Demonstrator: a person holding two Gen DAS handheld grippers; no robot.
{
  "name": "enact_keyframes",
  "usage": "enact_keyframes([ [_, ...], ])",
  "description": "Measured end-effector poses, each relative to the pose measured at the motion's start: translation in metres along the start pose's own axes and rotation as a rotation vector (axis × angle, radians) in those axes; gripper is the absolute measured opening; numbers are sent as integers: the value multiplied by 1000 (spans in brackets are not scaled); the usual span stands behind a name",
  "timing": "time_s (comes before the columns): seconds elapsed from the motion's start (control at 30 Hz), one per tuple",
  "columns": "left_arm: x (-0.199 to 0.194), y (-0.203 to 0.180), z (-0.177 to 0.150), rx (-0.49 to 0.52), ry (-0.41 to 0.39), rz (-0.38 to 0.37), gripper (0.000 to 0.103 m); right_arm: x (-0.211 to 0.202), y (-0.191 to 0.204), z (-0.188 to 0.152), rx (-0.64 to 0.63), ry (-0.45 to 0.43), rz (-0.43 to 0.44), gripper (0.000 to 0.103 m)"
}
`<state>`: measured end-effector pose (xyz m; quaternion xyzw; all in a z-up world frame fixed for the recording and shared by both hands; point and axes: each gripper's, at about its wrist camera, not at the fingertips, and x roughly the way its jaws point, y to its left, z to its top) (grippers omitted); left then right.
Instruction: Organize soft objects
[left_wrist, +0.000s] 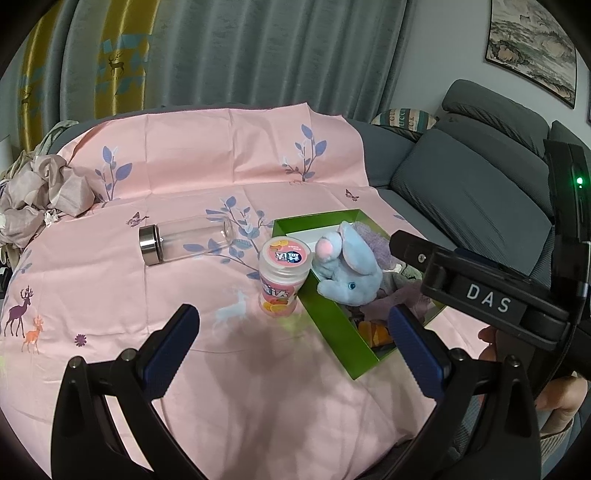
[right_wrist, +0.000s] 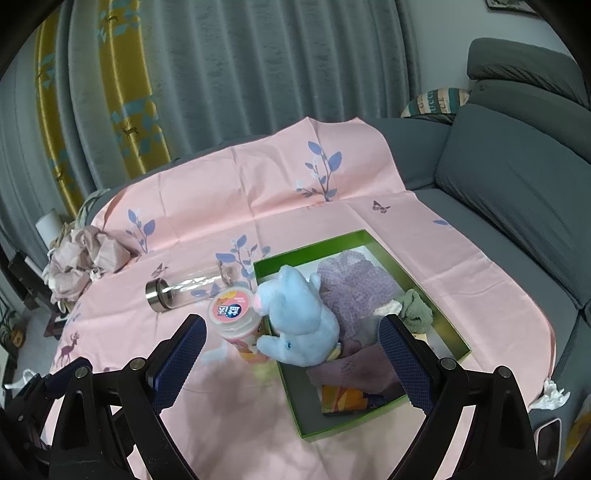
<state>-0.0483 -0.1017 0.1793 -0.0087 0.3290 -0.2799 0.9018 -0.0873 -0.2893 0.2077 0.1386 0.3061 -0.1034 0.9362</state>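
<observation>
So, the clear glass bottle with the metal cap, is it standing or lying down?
Lying down. The glass bottle rests on its side on the pink cloth, metal cap pointing left, apart from the green box.

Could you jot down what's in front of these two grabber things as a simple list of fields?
surface: pink cloth over a grey sofa
box: green, open, on the cloth
in box: blue plush, purple cloths, green cloth
outside box: candy jar upright beside it; glass bottle lying down
left gripper: jaws open, empty
right gripper: jaws open, empty
</observation>
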Motion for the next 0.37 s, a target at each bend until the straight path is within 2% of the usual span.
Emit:
enact_keyframes([
  [0.37, -3, -1, -2, 15, 4, -19, 102, -1, -1, 0, -15, 3, -36, 95],
])
